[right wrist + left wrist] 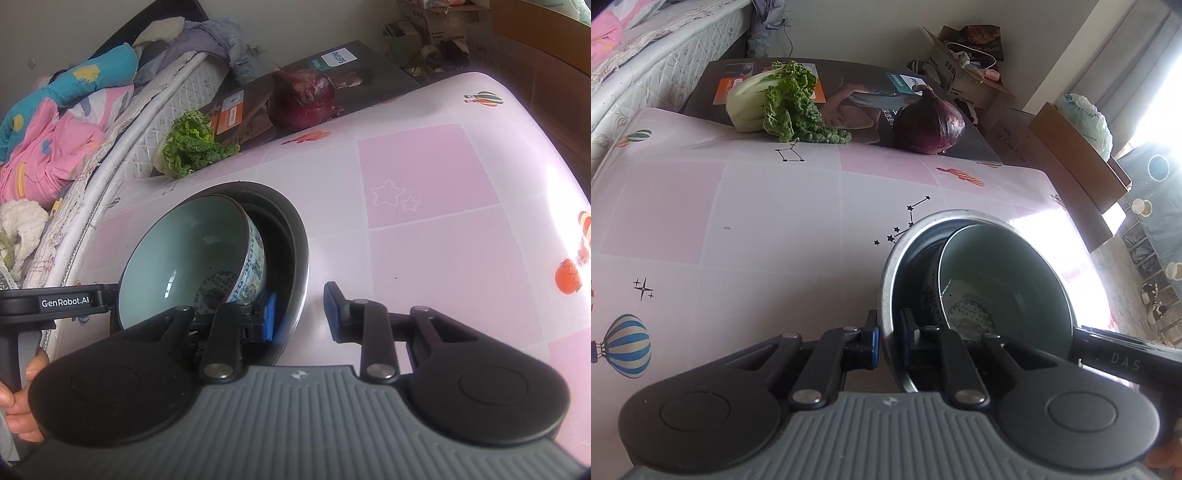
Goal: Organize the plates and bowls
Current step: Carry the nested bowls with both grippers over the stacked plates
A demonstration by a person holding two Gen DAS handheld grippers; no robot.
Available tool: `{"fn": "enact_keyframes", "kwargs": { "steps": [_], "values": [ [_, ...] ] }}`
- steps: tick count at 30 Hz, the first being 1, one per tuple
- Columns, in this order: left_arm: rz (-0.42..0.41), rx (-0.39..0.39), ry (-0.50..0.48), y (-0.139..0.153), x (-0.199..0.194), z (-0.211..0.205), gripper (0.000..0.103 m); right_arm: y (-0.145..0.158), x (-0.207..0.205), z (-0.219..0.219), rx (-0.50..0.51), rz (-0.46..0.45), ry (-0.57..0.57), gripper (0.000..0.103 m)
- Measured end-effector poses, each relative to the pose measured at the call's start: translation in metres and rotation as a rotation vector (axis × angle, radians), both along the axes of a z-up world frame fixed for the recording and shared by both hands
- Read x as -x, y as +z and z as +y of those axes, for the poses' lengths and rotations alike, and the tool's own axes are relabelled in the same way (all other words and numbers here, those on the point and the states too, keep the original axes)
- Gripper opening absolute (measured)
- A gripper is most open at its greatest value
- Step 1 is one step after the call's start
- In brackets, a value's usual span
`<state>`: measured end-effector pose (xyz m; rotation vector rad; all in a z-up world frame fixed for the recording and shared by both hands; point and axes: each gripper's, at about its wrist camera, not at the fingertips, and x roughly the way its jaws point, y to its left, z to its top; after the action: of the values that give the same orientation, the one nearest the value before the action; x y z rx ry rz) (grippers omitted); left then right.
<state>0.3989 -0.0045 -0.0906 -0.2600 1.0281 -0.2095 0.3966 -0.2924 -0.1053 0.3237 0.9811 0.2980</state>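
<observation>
A metal bowl [916,236] with a dark inside stands on the pink table, and a pale green ceramic bowl [1008,280] with blue pattern leans tilted inside it. My left gripper [890,334] is shut on the metal bowl's near rim, one pad outside, one inside. In the right wrist view the metal bowl [295,236] holds the ceramic bowl [192,251]. My right gripper [301,312] is open and straddles the metal bowl's rim: its left finger [269,317] is inside the bowl, its right finger [334,306] outside over the table.
A leafy cabbage [779,99] and a red onion [931,123] lie on a dark carton [849,92] at the table's far edge. A mattress [122,122] runs along the left. Cardboard boxes [1075,155] stand beyond the right edge.
</observation>
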Motion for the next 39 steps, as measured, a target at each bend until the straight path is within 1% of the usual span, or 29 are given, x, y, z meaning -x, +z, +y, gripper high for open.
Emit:
{"fn": "enact_keyframes", "kwargs": {
  "steps": [1, 4, 5, 9, 15, 25, 30, 39],
  "values": [
    [0.001, 0.001, 0.002, 0.0, 0.0, 0.0, 0.011, 0.0, -0.001, 0.0, -0.005, 0.004, 0.0, 0.023],
    [0.007, 0.01, 0.012, 0.0, 0.0, 0.001, 0.011, -0.001, -0.002, -0.001, -0.047, 0.023, -0.002, 0.014],
    [0.011, 0.015, 0.017, 0.001, 0.001, 0.002, 0.011, 0.0, -0.001, 0.0, -0.045, 0.022, -0.002, 0.012],
    [0.0, -0.007, 0.026, 0.002, 0.004, 0.001, 0.011, 0.0, 0.0, 0.003, -0.042, 0.021, 0.002, 0.012],
    [0.006, -0.001, 0.026, 0.002, 0.009, 0.002, 0.01, 0.001, 0.006, 0.004, -0.04, 0.021, 0.008, 0.012],
    [-0.017, 0.019, 0.022, 0.011, 0.017, 0.002, 0.01, 0.011, 0.013, 0.001, -0.033, 0.001, 0.003, 0.012],
    [-0.04, 0.03, 0.023, 0.022, 0.023, 0.003, 0.01, 0.022, 0.018, -0.002, -0.038, -0.014, 0.001, 0.012],
    [-0.098, 0.052, 0.023, 0.057, 0.044, 0.007, 0.01, 0.06, 0.037, 0.001, -0.04, -0.06, 0.002, 0.012]
  ]
}}
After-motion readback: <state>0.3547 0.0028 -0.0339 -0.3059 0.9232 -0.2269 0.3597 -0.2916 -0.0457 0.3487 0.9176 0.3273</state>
